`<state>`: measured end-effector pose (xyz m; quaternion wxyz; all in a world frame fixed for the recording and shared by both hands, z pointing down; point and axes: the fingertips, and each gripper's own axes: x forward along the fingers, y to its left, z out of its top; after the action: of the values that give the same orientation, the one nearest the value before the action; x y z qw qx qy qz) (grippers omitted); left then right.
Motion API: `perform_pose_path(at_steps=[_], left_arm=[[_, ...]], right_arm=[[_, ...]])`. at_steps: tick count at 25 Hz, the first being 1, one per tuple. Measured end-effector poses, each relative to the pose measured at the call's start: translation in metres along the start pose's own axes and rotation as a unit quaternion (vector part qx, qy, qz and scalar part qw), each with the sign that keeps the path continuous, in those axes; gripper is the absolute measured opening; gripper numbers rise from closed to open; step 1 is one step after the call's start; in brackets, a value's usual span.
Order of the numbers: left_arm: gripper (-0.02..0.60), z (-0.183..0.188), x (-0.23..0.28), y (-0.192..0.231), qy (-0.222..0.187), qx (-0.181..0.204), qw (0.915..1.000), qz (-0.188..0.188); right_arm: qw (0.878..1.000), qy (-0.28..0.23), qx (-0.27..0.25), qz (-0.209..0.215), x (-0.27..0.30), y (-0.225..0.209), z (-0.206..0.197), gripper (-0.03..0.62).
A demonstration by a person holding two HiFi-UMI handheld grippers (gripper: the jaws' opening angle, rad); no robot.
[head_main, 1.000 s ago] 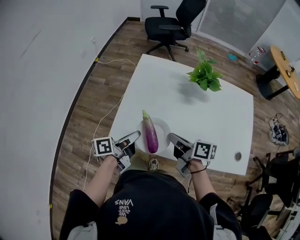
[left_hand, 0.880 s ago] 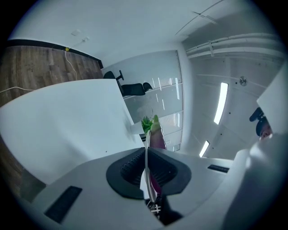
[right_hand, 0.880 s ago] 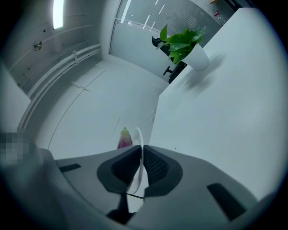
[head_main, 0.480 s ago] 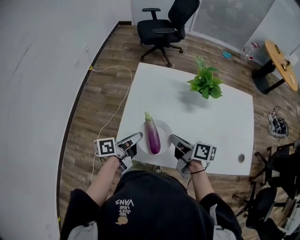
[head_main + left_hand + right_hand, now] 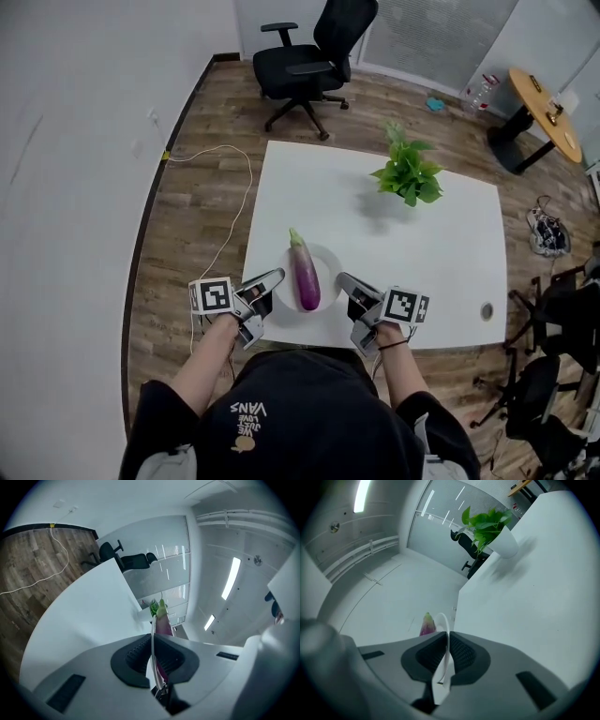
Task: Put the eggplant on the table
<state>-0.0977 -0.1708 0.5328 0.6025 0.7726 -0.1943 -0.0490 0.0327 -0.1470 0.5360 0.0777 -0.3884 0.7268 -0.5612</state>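
A purple eggplant [image 5: 305, 275] with a green stem lies on a white plate [image 5: 327, 265] at the near edge of the white table [image 5: 431, 248]. My left gripper [image 5: 271, 280] is shut on the plate's left rim, and my right gripper [image 5: 346, 281] is shut on its right rim. In the left gripper view the thin plate rim [image 5: 152, 632] stands pinched between the black pads, with the eggplant [image 5: 164, 623] just behind it. The right gripper view shows the plate rim [image 5: 446, 632] clamped the same way, and the eggplant [image 5: 426, 625] tip peeks past it.
A potted green plant [image 5: 409, 173] stands on the far part of the table. A black office chair [image 5: 305, 56] is beyond the table. A white cable [image 5: 230, 187] trails over the wooden floor on the left. A round wooden table [image 5: 539, 103] is at the far right.
The plate with the eggplant, held by both grippers, has moved forward from the table's near edge to lie further over the tabletop. Both grips are unchanged.
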Motion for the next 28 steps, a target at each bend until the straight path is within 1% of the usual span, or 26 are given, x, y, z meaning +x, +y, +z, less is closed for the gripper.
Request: perform_pose_path(at_steps=[5,14,19,24,28], left_arm=[[0.026,0.014,0.010,0.006,0.004,0.003,1.0000,-0.004],[0.026,0.037,0.031,0.018,-0.014,0.003,0.9999,-0.005],[0.026,0.048,0.045,0.033,-0.021,0.001,0.9998,0.006],[0.026,0.052,0.052,0.050,-0.022,-0.003,0.9995,0.022],[0.026,0.052,0.059,0.063,-0.016,-0.010,0.9993,0.031]], right_arm=[[1.000,-0.001,0.006,-0.006,0.008,-0.006,0.011,0.032],[1.000,0.016,-0.011,-0.006,0.027,-0.019,0.042,0.032],[1.000,0.027,-0.009,-0.007,0.040,-0.034,0.055,0.032],[0.999,0.041,-0.014,-0.010,0.052,-0.051,0.059,0.032],[0.998,0.052,-0.013,-0.016,0.059,-0.065,0.061,0.032]])
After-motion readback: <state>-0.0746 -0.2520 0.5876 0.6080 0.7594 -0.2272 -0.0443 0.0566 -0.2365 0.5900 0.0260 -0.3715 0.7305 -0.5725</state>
